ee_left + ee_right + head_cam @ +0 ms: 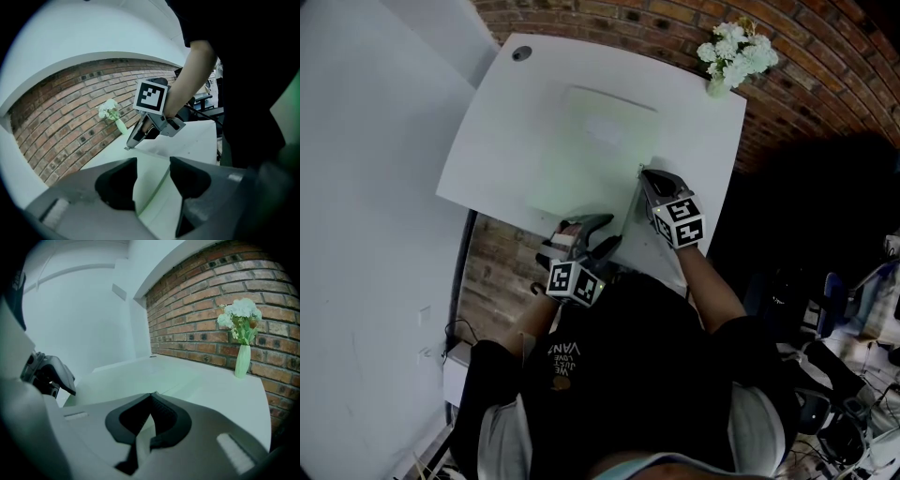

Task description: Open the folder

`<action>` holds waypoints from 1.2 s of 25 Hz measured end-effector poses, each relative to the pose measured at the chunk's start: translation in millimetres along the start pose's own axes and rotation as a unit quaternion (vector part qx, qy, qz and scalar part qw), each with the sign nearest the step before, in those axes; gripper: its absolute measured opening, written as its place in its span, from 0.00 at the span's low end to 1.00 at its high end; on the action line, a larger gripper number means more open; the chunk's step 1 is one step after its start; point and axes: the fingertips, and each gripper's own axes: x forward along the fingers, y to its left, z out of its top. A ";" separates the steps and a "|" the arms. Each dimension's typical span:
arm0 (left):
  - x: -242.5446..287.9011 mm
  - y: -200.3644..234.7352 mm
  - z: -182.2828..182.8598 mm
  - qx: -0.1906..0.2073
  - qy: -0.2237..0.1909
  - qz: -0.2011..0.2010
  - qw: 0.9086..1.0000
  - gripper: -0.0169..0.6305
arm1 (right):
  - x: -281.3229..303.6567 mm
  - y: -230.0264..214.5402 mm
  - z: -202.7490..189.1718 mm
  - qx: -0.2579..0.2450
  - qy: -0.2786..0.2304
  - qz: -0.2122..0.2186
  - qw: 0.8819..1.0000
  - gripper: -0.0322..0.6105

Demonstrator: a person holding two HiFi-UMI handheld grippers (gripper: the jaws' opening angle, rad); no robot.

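Note:
A pale green folder (581, 150) lies flat on the white table (703, 141), almost the same tone as the tabletop. My right gripper (642, 173) is at the folder's near right corner, shut on the edge of its cover; in the right gripper view the jaw tips (152, 394) meet on a thin sheet of the cover (140, 446). My left gripper (598, 232) is at the table's front edge, open, with the folder's edge (157, 185) running through the gap between its jaws. The right gripper (127, 146) also shows in the left gripper view, its tips down on the folder.
A pale vase of white flowers (733, 52) stands at the table's far right corner by the brick wall (825, 66). A cable hole (521, 53) sits at the far left corner. A white wall (366, 187) runs along the left. Office clutter (853, 375) lies right.

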 end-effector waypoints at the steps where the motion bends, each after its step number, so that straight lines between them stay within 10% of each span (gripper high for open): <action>1: -0.8 0.1 1.0 0.001 -0.004 0.000 1.000 0.37 | 0.0 0.0 -0.1 0.000 0.000 0.000 1.000 0.05; 15: -14.1 -1.2 21.2 0.025 -0.041 0.014 0.999 0.07 | 0.6 -0.2 -0.5 -0.005 0.004 0.000 1.000 0.05; 30: -30.4 26.9 40.3 -0.029 -0.071 0.035 0.996 0.05 | 1.2 -0.3 -0.9 -0.007 0.013 -0.007 1.000 0.05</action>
